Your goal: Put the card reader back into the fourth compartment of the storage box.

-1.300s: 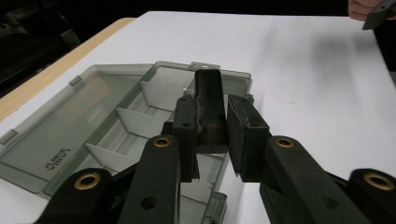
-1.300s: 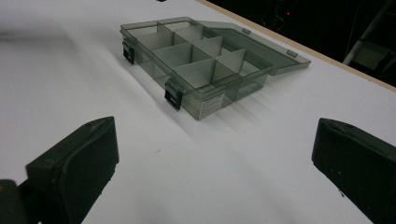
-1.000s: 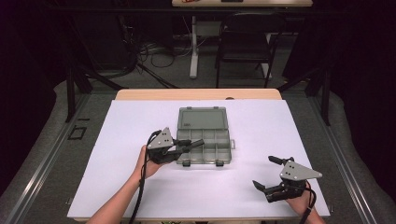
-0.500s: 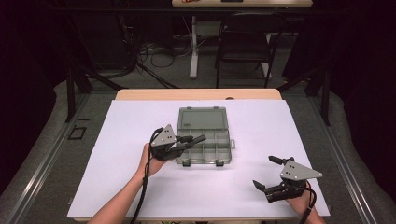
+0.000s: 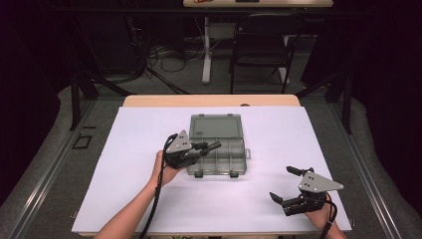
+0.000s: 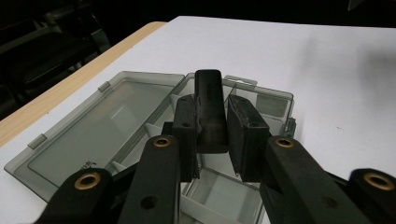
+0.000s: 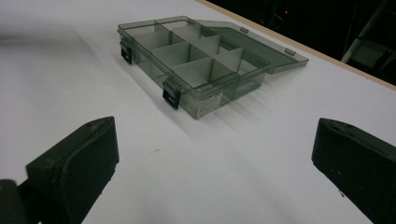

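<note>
High view: nearest the person, the right claw (image 5: pixel 286 185) rests on the white bench (image 5: pixel 149 199) with its jaws spread wide and nothing between them, well apart from the box. Farther in, the left claw (image 5: pixel 211 146) hangs over the left side of the open compartment box (image 5: pixel 219 158), pinching a black block (image 6: pixel 210 109). In the left gripper view the block's long axis runs along the jaws, its free end pointing away over the compartments, with the clear lid (image 6: pixel 98 130) lying flat beyond.

left gripper (image 5: pixel 211 146): fingers clamped | right gripper (image 5: pixel 284 184): fingers spread wide
</note>
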